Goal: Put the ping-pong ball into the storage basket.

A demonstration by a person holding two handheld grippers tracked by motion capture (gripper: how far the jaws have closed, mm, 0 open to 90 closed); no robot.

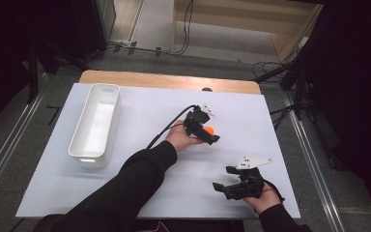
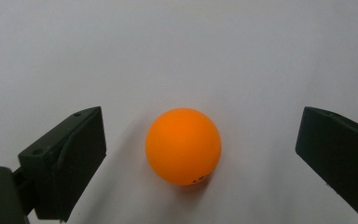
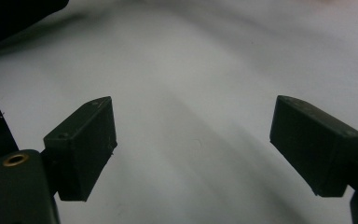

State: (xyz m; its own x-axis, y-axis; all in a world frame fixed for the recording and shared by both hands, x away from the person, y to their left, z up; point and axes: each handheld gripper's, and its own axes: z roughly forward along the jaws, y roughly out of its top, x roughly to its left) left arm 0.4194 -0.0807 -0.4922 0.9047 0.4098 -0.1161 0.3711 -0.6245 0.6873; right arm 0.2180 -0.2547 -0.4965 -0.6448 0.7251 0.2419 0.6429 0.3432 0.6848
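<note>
High view: left gripper [image 1: 211, 131] half-hides orange ball [image 1: 211, 130]; both grippers wide open, holding nothing.

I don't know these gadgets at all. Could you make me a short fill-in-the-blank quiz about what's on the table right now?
1. The ball between the jaws of the left gripper is ____ in colour.
2. The jaws around the ball stand ____, not touching it.
3. The long white bin lies on the ____ side of the table in the high view.
4. The right gripper holds ____.

Missing words: orange; open; left; nothing
</note>
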